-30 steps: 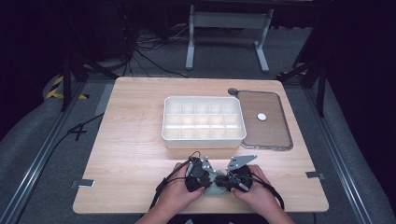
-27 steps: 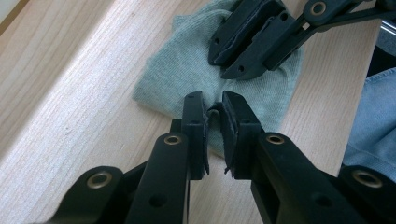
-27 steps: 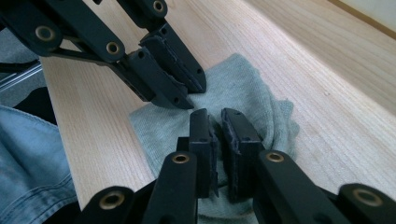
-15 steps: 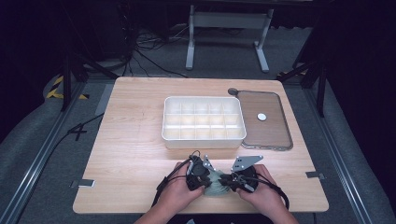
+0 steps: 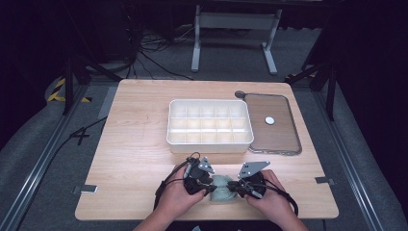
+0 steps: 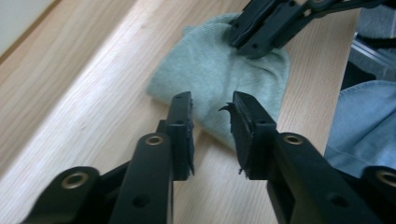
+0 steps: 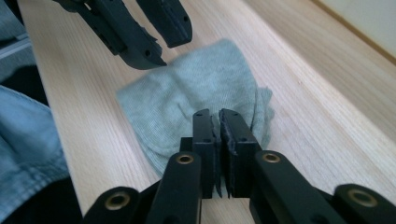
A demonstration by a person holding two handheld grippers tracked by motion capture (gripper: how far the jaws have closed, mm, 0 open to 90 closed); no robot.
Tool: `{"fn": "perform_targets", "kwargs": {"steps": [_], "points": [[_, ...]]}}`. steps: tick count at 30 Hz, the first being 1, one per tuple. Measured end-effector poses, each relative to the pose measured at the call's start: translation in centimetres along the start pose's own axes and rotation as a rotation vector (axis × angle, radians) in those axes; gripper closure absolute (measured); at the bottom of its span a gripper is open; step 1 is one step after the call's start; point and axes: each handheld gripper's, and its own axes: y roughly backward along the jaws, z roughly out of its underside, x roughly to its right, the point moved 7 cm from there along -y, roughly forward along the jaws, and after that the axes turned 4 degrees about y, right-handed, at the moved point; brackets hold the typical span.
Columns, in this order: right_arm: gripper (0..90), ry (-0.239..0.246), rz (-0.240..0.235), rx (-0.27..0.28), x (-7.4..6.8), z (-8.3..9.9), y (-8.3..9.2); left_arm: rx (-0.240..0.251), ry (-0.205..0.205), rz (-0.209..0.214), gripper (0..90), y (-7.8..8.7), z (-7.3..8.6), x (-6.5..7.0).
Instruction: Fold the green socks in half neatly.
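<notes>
Sock between your two grippers
Your left gripper (image 6: 212, 105) has just been spreading, free above the grey-green sock (image 6: 219, 70) on the table (image 5: 134, 144); your right gripper (image 7: 215, 114) pinches its edge

Probably a lab: dark room, cables (image 5: 144, 57) on floor, metal frame (image 5: 234, 21) behind table (image 5: 134, 159)

Two grippers are counted: the left gripper (image 5: 208, 186) and the right gripper (image 5: 232, 185), each with two black jaws. One grey-green knitted cloth (image 5: 220, 188) is seen between them. Beyond the grippers, one white divided tray (image 5: 210, 143) is counted, with fifteen compartments in three rows of five. One brown lid (image 5: 272, 127) with one white round knob (image 5: 269, 121) is beside it.
</notes>
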Motion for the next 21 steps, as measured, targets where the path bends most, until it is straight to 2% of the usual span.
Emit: {"fn": "perform_targets", "kwargs": {"steps": [2, 4, 6, 7, 9, 10, 14, 15, 16, 21], "points": [[84.9, 0.008, -0.007, 0.023, -0.1, -0.6, 0.5, 0.010, 0.016, 0.005, 67.8, 0.4, 0.3, -0.5], [84.6, 0.003, -0.009, 0.046, -0.1, -1.1, 1.2, 0.048, 0.014, 0.015, 68.0, 0.7, 0.4, -0.7], [84.3, -0.001, -0.009, 0.059, 0.0, -1.3, 1.7, 0.056, 0.015, 0.025, 68.7, 0.8, 0.5, -0.7], [84.1, -0.013, -0.001, 0.064, 0.4, -1.3, 2.5, 0.033, 0.011, 0.019, 70.4, 0.9, 0.9, -0.9], [84.0, -0.015, 0.008, 0.063, 0.6, -1.2, 2.7, 0.049, 0.015, 0.019, 71.0, 0.7, 1.0, -1.0], [84.1, -0.022, 0.015, 0.056, 0.8, -1.0, 2.9, 0.035, 0.018, 0.017, 71.4, 0.7, 1.2, -1.1], [84.2, -0.025, 0.001, 0.034, 0.8, -0.6, 2.4, 0.004, 0.036, 0.033, 72.9, 0.5, 1.6, -1.0], [84.2, -0.020, -0.007, 0.023, 0.6, -0.6, 2.1, -0.004, 0.020, 0.033, 73.0, 0.4, 1.6, -1.1], [84.4, -0.016, -0.009, 0.013, 0.5, -0.5, 1.9, -0.024, 0.017, 0.029, 73.1, 0.3, 1.7, -1.0], [85.1, -0.005, 0.000, -0.035, 0.5, 0.2, 0.6, -0.040, 0.006, 0.042, 73.0, -0.4, 1.9, -0.9]]}}
